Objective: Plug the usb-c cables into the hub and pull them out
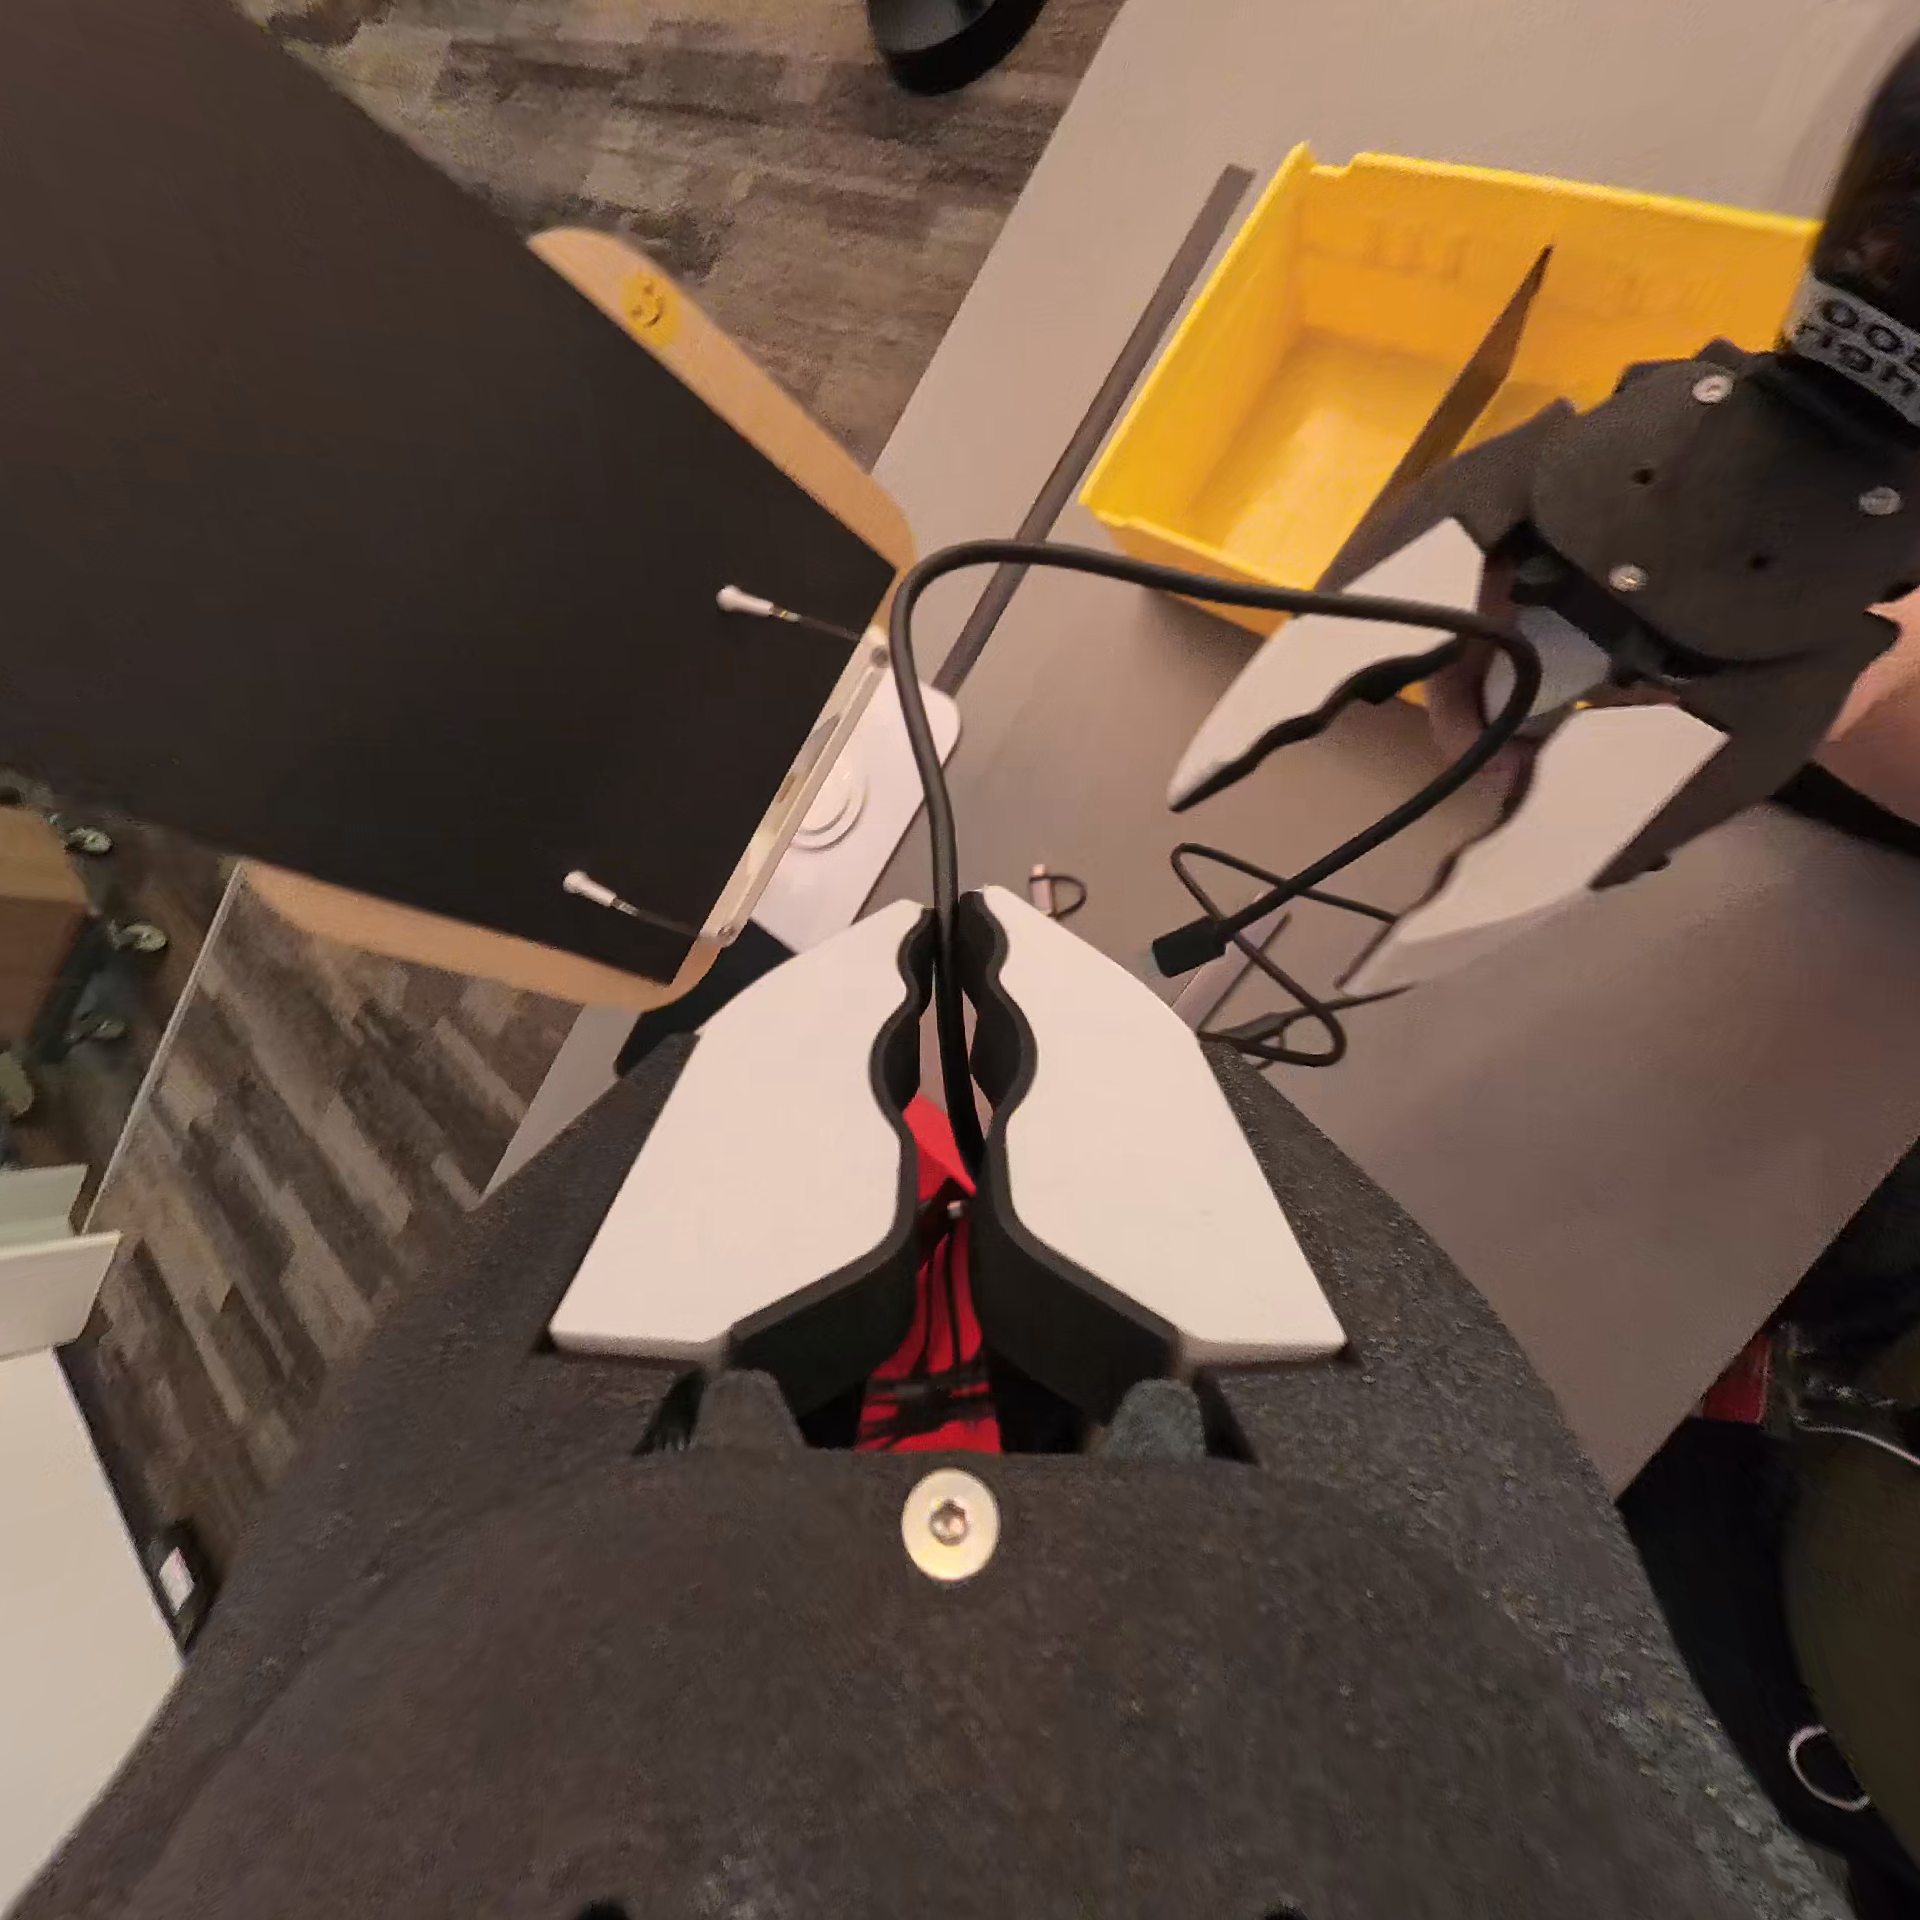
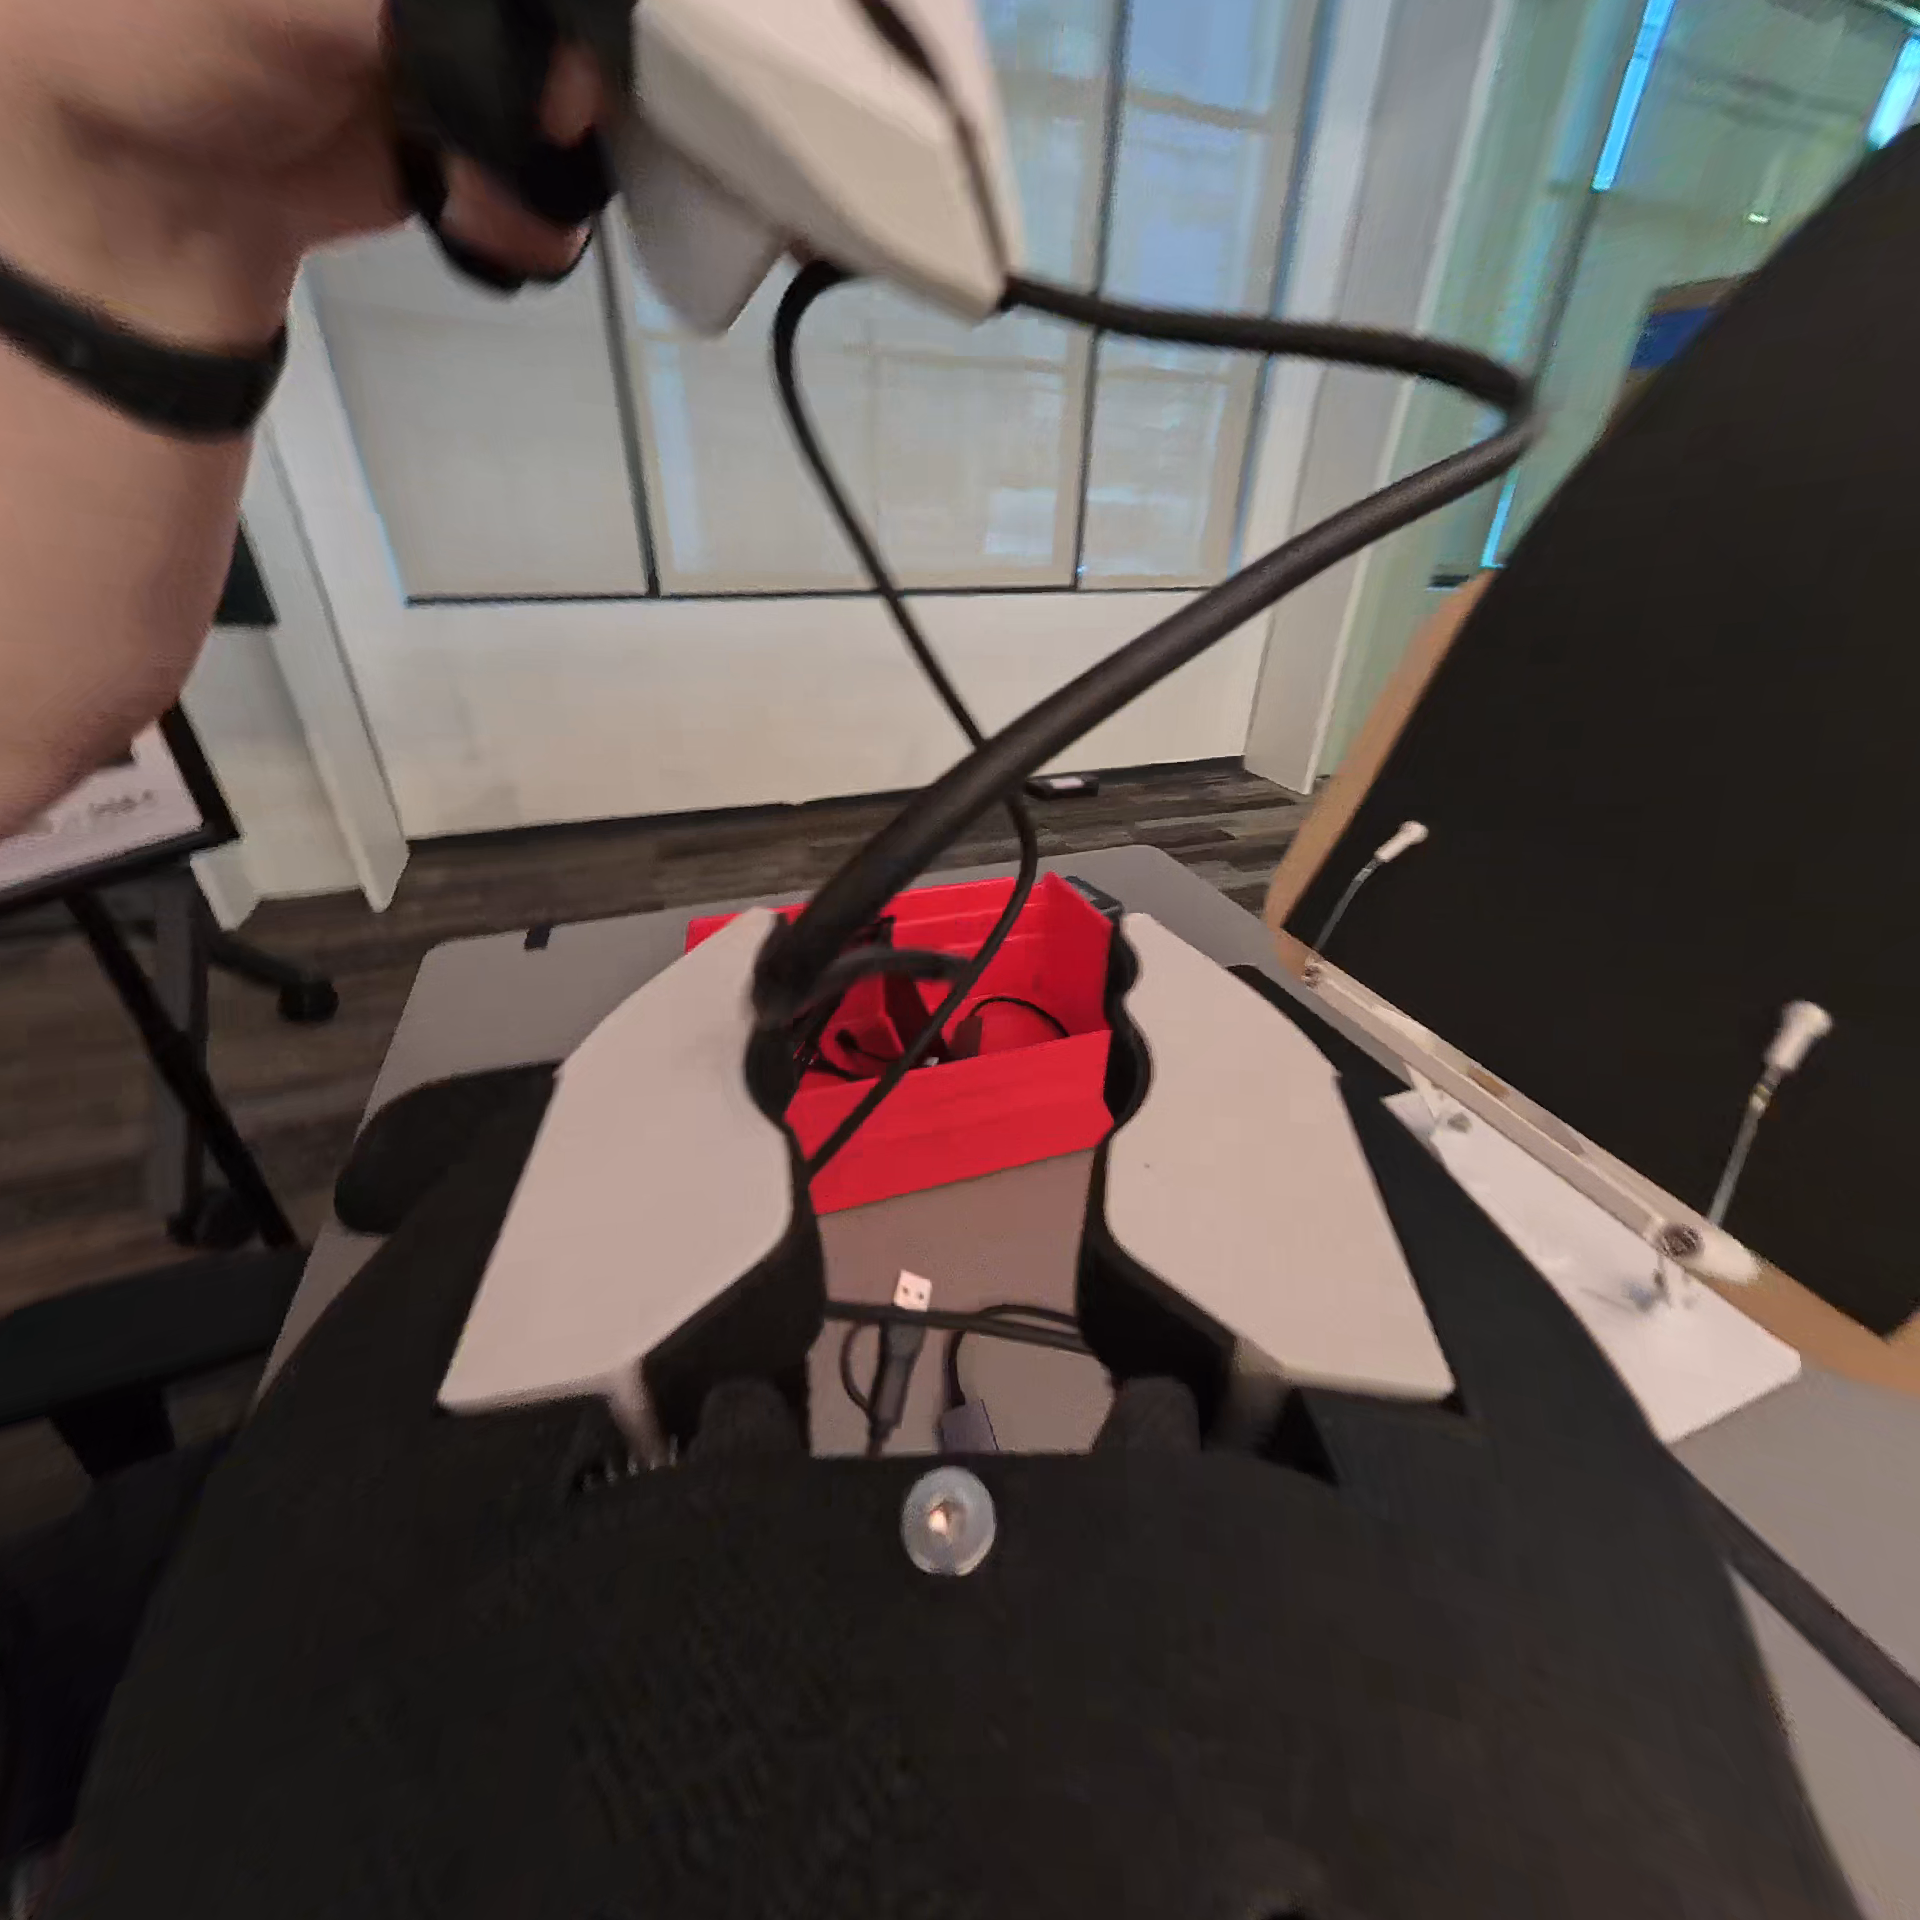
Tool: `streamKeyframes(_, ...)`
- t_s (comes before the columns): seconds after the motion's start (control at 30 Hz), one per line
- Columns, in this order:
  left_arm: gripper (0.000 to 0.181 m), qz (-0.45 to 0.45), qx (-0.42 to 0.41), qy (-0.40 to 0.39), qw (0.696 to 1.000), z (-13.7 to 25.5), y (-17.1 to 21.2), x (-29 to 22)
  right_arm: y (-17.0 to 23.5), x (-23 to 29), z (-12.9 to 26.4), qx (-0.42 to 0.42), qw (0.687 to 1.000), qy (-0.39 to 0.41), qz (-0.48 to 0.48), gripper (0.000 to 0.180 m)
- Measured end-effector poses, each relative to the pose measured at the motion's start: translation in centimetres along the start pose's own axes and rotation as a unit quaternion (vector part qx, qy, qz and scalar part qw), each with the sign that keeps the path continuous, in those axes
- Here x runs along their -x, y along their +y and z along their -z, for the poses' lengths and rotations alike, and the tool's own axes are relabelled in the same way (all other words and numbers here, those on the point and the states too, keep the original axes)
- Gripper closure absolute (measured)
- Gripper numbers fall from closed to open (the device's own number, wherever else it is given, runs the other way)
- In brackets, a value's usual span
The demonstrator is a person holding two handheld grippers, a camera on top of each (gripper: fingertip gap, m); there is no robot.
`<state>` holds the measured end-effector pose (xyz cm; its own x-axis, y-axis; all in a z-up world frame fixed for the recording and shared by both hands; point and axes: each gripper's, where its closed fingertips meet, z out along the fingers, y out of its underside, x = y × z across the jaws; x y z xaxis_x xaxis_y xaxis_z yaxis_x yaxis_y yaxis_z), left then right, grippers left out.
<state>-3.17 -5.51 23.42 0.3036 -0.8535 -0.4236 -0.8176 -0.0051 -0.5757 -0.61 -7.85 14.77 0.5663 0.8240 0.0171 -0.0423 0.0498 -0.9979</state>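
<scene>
My left gripper [image 1: 945, 925] is shut on a thick black cable [image 1: 1195, 582] and holds it in the air. The cable loops up and right, then down to its black plug [image 1: 1184, 948]. My right gripper [image 1: 1392, 842] hangs open beside that loop. In the right wrist view my right gripper [image 2: 945, 935] is wide open, and the cable [image 2: 1195, 644] runs down to its left finger [image 2: 665, 1122]. The left gripper [image 2: 831, 156] is at the top of that view. A silver USB plug [image 2: 912, 1291] and a small grey block [image 2: 971, 1425], partly hidden, lie on the table between my right fingers.
A red bin [image 2: 966, 1117] with several thin cables stands just ahead of the right gripper. A yellow bin [image 1: 1351, 364] sits at the table's far side. A black board with wooden edge [image 1: 364, 468] stands on the left. Thin cables [image 1: 1268, 966] lie on the grey table [image 1: 1714, 1091]. About 11 centimetres separates my left fingertips from my right.
</scene>
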Motion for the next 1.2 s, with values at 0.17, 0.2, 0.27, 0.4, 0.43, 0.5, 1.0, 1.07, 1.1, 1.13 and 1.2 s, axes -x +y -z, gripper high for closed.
streamKeyframes(0.17, 0.176, 0.011, -0.038, 0.037, 0.999, -3.7, -1.1, -1.4, 1.2, -2.4, 2.6, 0.072, 0.997, 0.014, -0.020, 0.175)
streamKeyframes(0.2, 0.176, 0.025, -0.040, 0.053, 0.997, -4.9, -0.7, -1.6, 1.7, -3.4, 3.1, 0.098, 0.994, 0.041, -0.004, 0.175)
streamKeyframes(0.27, 0.176, 0.061, -0.048, 0.081, 0.994, -7.7, 0.2, -2.1, 2.4, -5.8, 4.3, 0.136, 0.983, 0.118, 0.042, 0.175)
streamKeyframes(0.4, 0.176, 0.141, -0.073, 0.162, 0.974, -12.8, 2.3, -3.8, 3.8, -7.8, 4.7, 0.173, 0.968, 0.167, 0.065, 0.175)
streamKeyframes(0.43, 0.176, 0.157, -0.079, 0.181, 0.968, -13.7, 2.9, -4.2, 4.5, -7.8, 4.4, 0.181, 0.969, 0.160, 0.055, 0.175)
streamKeyframes(0.5, 0.161, 0.183, -0.073, 0.210, 0.958, -15.1, 4.5, -4.8, 6.4, -7.5, 3.3, 0.205, 0.970, 0.127, 0.017, 0.175)
streamKeyframes(1.0, 0.137, 0.229, -0.241, 0.330, 0.884, -10.8, 12.1, -9.1, 6.7, -1.5, -1.5, 0.056, 0.957, -0.186, -0.215, 0.175)
streamKeyframes(1.07, 0.137, 0.255, -0.280, 0.350, 0.857, -10.2, 11.8, -10.0, 6.3, -0.9, -1.7, 0.039, 0.961, -0.195, -0.192, 0.175)
streamKeyframes(1.1, 0.137, 0.268, -0.302, 0.355, 0.843, -9.9, 11.7, -10.2, 6.2, -0.6, -1.7, 0.033, 0.963, -0.201, -0.179, 0.175)
streamKeyframes(1.13, 0.137, 0.276, -0.325, 0.355, 0.832, -9.7, 11.6, -10.3, 6.1, -0.3, -1.8, 0.027, 0.964, -0.206, -0.167, 0.175)
streamKeyframes(1.2, 0.142, 0.268, -0.358, 0.335, 0.829, -9.5, 11.7, -10.8, 6.0, 0.7, -1.7, 0.014, 0.962, -0.233, -0.141, 0.176)
